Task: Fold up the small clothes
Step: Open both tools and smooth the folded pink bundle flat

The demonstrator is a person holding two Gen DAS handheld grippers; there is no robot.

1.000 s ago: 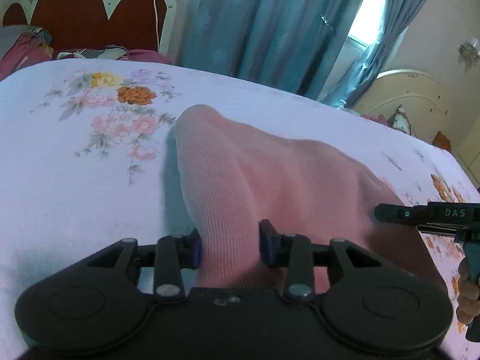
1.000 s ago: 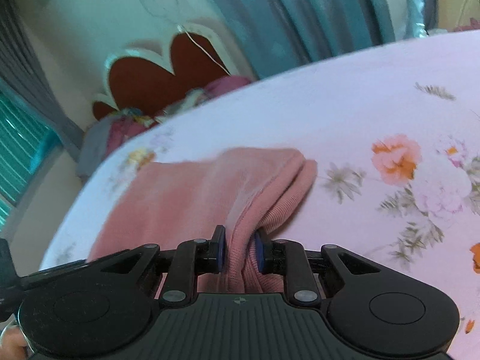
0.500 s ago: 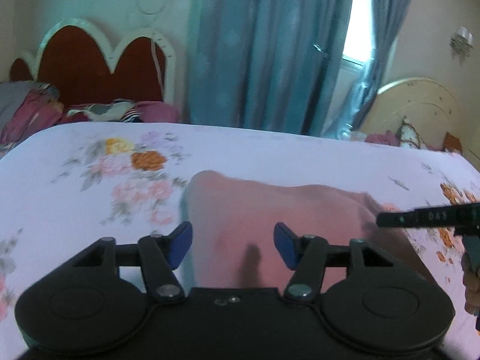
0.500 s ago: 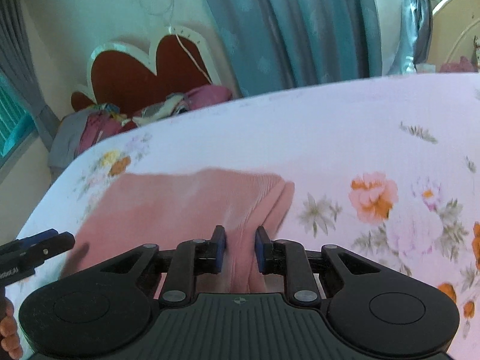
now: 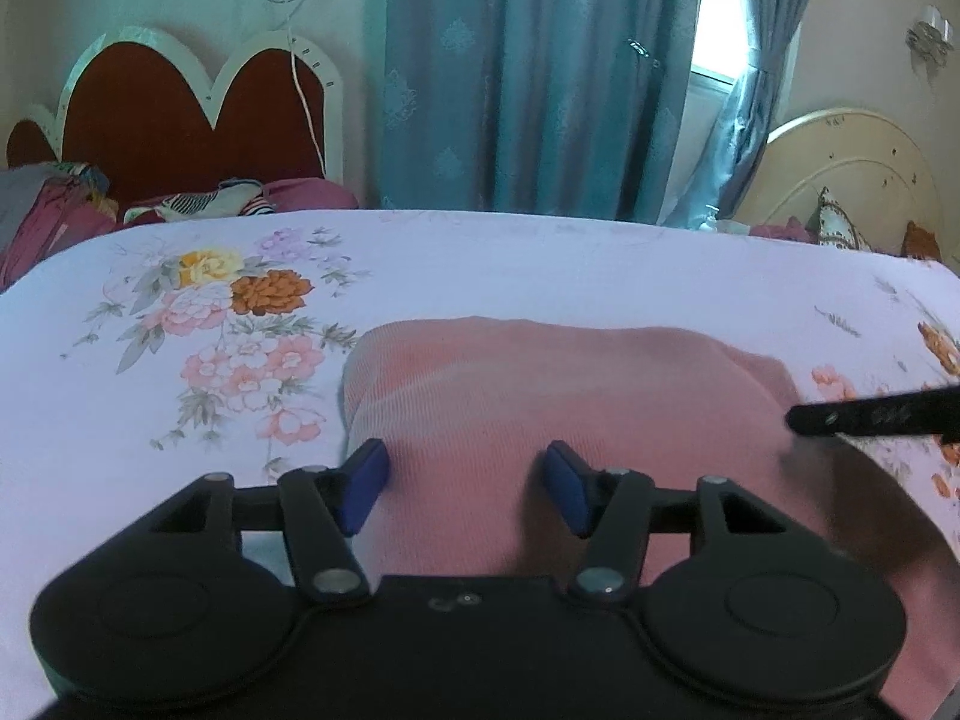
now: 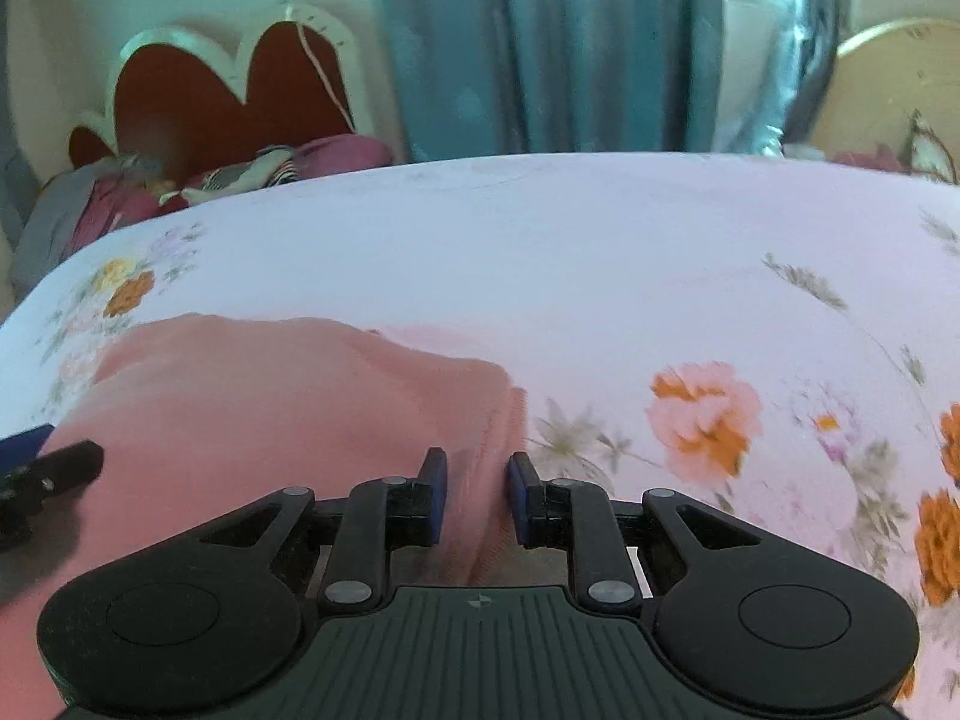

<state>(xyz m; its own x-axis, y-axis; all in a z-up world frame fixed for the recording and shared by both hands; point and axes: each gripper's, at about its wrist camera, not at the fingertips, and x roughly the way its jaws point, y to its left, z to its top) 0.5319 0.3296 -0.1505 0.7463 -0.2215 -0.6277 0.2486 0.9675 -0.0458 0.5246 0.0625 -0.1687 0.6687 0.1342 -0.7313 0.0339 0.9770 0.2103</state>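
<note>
The left gripper hangs over the near left part of the pink garment, its jaws just spread wide and touching nothing. The garment lies flat on the floral bedsheet. At its right edge, the right gripper has its jaws nearly closed, pinching a fold of cloth.

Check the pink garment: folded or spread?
Folded. The garment lies on the bed with doubled layers at its right edge, where the right gripper pinches it.
</note>
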